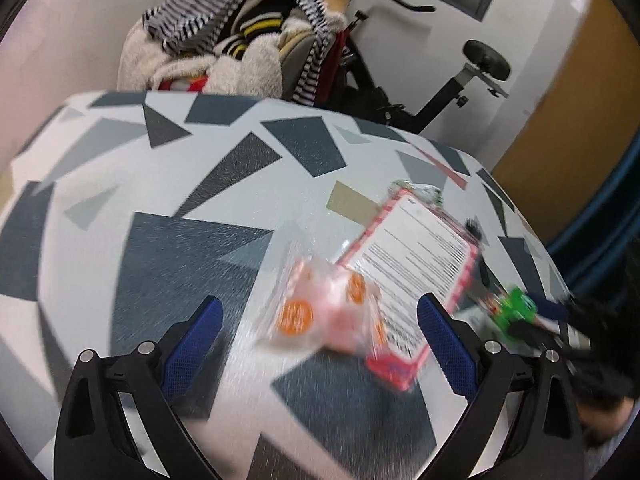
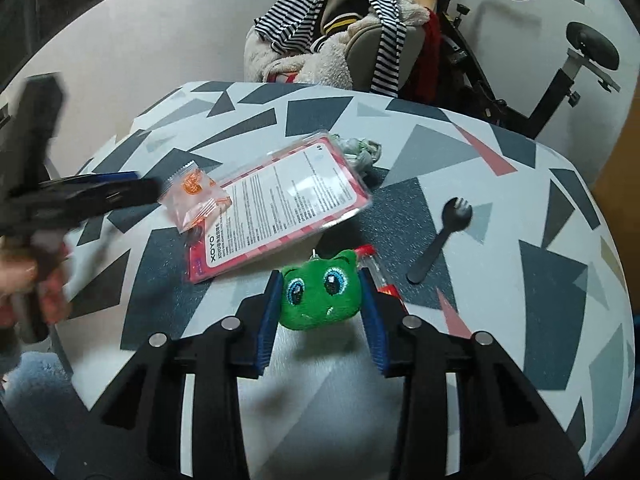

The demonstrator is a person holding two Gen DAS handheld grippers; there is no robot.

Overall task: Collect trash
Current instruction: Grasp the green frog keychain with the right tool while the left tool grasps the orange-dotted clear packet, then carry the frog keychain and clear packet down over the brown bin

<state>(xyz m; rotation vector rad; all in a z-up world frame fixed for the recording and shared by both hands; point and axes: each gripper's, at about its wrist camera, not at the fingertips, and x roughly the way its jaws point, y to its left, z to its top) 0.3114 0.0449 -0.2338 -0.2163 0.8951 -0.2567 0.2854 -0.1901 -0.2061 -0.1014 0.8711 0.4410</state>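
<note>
A clear wrapper with orange dots (image 1: 320,312) (image 2: 196,196) lies on the patterned table (image 2: 540,280), partly over a red-and-white printed card pack (image 1: 416,264) (image 2: 280,204). My left gripper (image 1: 320,300) is open, its blue pads on either side of the wrapper and well apart from it. In the right wrist view the left gripper (image 2: 132,188) is blurred, tips beside the wrapper. My right gripper (image 2: 320,292) is shut on a green plush toy (image 2: 320,300) (image 1: 514,308), with both pads against its sides. A black spork (image 2: 440,240) lies to the right.
A crumpled green-white wrapper (image 2: 360,150) lies behind the card pack. A small red packet (image 2: 376,272) sits just behind the plush. Beyond the table stand a chair piled with clothes (image 2: 340,40) and an exercise bike (image 2: 560,80).
</note>
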